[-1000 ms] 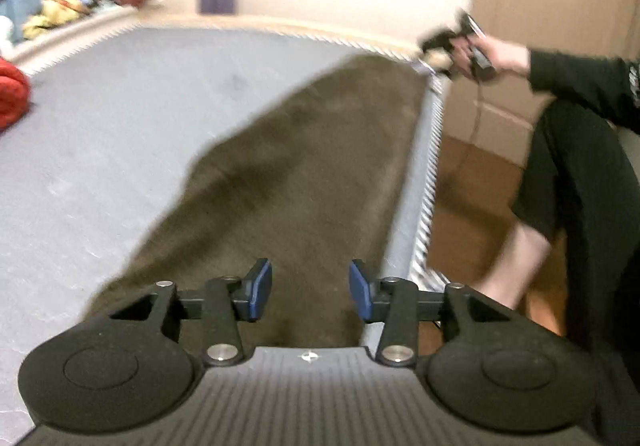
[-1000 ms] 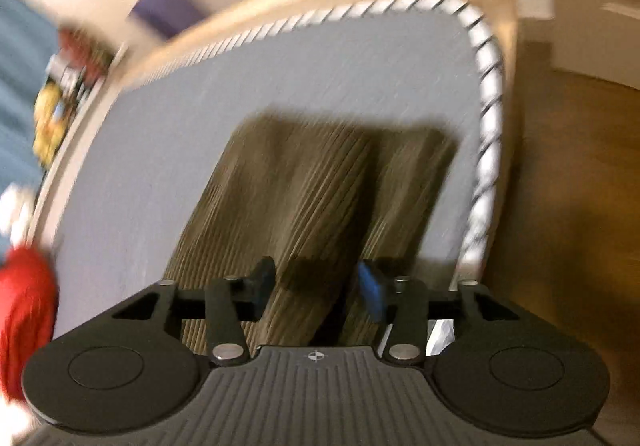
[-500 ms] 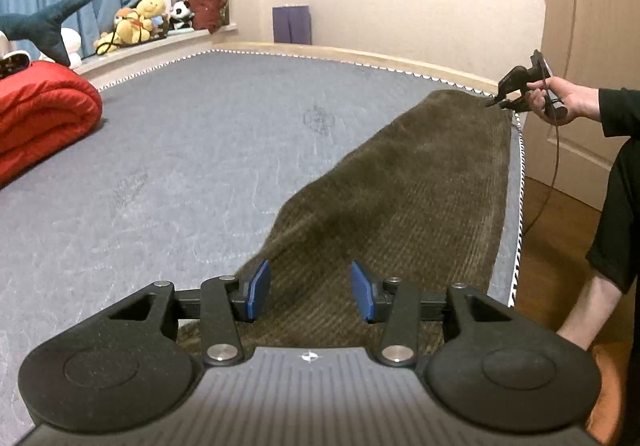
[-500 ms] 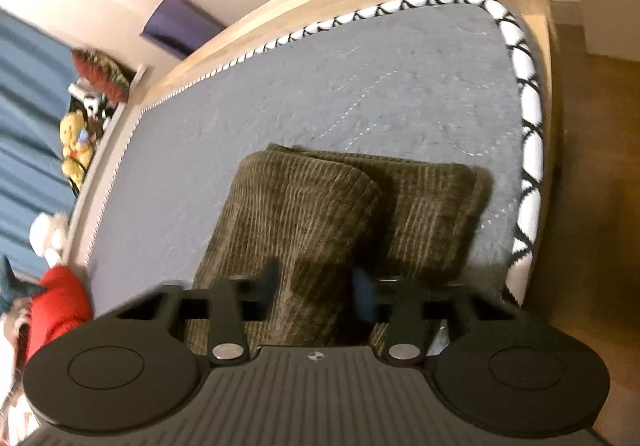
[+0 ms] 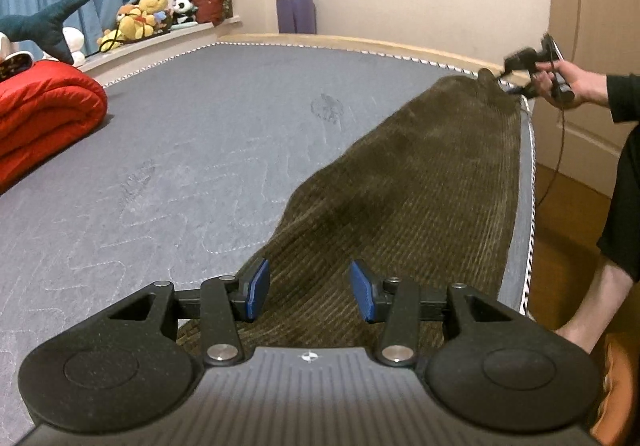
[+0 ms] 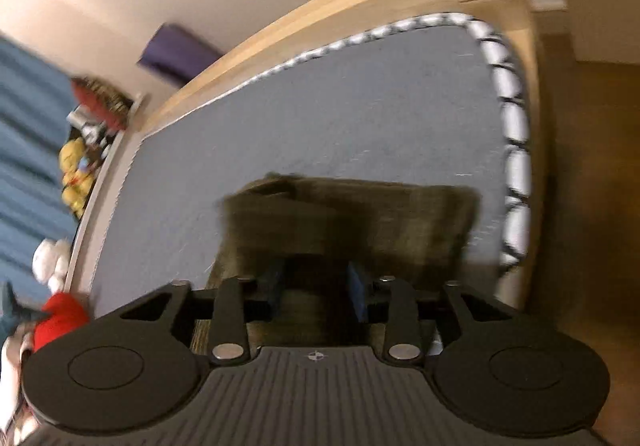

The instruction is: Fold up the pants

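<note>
Corduroy pants point(image 5: 420, 182) stretch between both claws – left claw point(image 5: 308, 290) gaping, right claw point(image 6: 316, 284) just reopened, pitched downward.

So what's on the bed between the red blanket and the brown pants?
Nothing: in the left wrist view, only bare grey quilted mattress lies between the rolled red blanket and the brown corduroy pants.

Grey mattress point(image 5: 200, 150) under brown pants point(image 5: 420, 186), red quilt point(image 5: 44, 106)
</note>
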### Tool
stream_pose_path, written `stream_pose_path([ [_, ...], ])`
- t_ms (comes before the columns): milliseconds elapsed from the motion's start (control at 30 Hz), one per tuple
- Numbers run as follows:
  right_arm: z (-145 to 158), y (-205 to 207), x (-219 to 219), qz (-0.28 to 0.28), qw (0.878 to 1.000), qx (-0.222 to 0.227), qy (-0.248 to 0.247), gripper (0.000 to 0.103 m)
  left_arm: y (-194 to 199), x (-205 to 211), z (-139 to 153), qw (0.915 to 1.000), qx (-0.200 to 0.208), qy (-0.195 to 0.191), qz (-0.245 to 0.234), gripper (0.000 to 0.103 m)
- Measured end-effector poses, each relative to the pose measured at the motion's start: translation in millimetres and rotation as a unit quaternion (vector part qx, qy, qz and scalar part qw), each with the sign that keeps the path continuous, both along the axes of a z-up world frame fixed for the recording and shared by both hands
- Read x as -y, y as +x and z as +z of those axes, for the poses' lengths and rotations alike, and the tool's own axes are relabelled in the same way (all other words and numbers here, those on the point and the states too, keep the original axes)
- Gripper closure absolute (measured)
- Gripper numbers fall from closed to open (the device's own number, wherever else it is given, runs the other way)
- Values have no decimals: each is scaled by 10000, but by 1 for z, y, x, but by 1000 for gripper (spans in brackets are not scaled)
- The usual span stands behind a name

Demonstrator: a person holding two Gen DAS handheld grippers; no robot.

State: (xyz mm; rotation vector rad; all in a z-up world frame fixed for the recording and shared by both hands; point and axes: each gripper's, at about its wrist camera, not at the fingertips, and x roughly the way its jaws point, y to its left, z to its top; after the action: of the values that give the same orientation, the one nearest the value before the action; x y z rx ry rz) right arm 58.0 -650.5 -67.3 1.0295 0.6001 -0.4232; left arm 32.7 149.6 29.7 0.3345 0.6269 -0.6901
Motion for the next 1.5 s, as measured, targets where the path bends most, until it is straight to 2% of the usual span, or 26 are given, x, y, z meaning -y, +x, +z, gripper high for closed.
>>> stream_pose_path([
  [133, -5, 9, -1, -18, 10000, 16, 24, 50, -1, 2, -7, 9999, -10, 118, -30, 50],
  [167, -7, 11, -1, 6, 10000, -8, 52, 55, -1, 2, -8, 9999, -22, 137, -10, 50],
  [267, -7, 23, -6, 3, 9998, -153, -102, 98, 2, 0, -9, 9998, -40, 161, 69, 50],
  [300, -3, 22, -8, -117, 9996, -178, -203, 103, 3, -1, -8, 9998, -40, 149, 91, 50],
  [367, 18, 6, -9, -628, 9956, -254, -645, 103, 4, -2, -7, 9999, -29, 117, 111, 50],
  [433, 44, -13, -11, -1157, 9863, -297, -1135, 103, 3, -1, -6, 9999, -11, 113, 105, 50],
  [500, 48, -28, -3, -1323, 9811, -568, -1292, 103, 4, -1, -7, 9999, -11, 122, 98, 50],
  [567, 33, -32, 7, -1051, 9887, -610, -874, 102, 6, 0, -7, 9998, -25, 142, 111, 50],
  [600, 24, -30, 10, -830, 9937, -544, -521, 99, 6, 1, -8, 9998, -33, 159, 120, 50],
  [667, 15, -22, 7, -447, 9984, -266, -234, 97, 7, 4, -9, 9997, -46, 198, 120, 49],
  [733, 14, -8, 0, -40, 9990, -196, -412, 74, 6, 5, -9, 9997, -35, 223, 89, 47],
  [767, 12, -3, -3, -4, 9983, -281, -519, 56, 6, 6, -9, 9997, -32, 229, 74, 47],
  [800, 10, 1, -2, -16, 9976, -387, -568, 52, 5, 6, -9, 9997, -25, 241, 69, 46],
  [900, -6, 11, -3, -48, 9964, -675, -507, 53, 4, 4, -11, 9995, -24, 289, 109, 46],
  [967, -7, 17, -7, -10, 9954, -692, -656, 52, 4, 3, -12, 9994, -32, 318, 149, 46],
  [1033, -5, 18, -13, 116, 9949, -635, -776, 76, 5, 2, -13, 9993, -37, 327, 171, 46],
  [1067, -2, 19, -13, 134, 9954, -593, -746, 94, 5, 2, -13, 9993, -34, 328, 176, 46],
  [1133, 10, 10, -14, -146, 9951, -542, -818, 95, 6, 3, -13, 9994, -32, 317, 167, 46],
  [1233, 36, -13, -12, -896, 9897, -530, -985, 96, 5, 3, -12, 9995, -24, 284, 144, 46],
  [1267, 39, -20, -12, -1062, 9871, -657, -1007, 96, 5, 2, -12, 9995, -21, 281, 153, 46],
  [1300, 35, -22, -13, -1152, 9834, -923, -1052, 96, 7, 0, -12, 9994, -27, 272, 191, 45],
  [1367, 19, -26, -10, -1336, 9782, -1350, -837, 95, 10, -4, -12, 9991, -85, 254, 331, 46],
  [1433, 12, -25, -6, -1313, 9786, -1414, -710, 93, 14, -13, -13, 9977, -163, 303, 582, 46],
  [1500, 23, -21, -11, -1271, 9775, -1368, -981, 86, 20, -26, -15, 9949, -381, 284, 888, 48],
])
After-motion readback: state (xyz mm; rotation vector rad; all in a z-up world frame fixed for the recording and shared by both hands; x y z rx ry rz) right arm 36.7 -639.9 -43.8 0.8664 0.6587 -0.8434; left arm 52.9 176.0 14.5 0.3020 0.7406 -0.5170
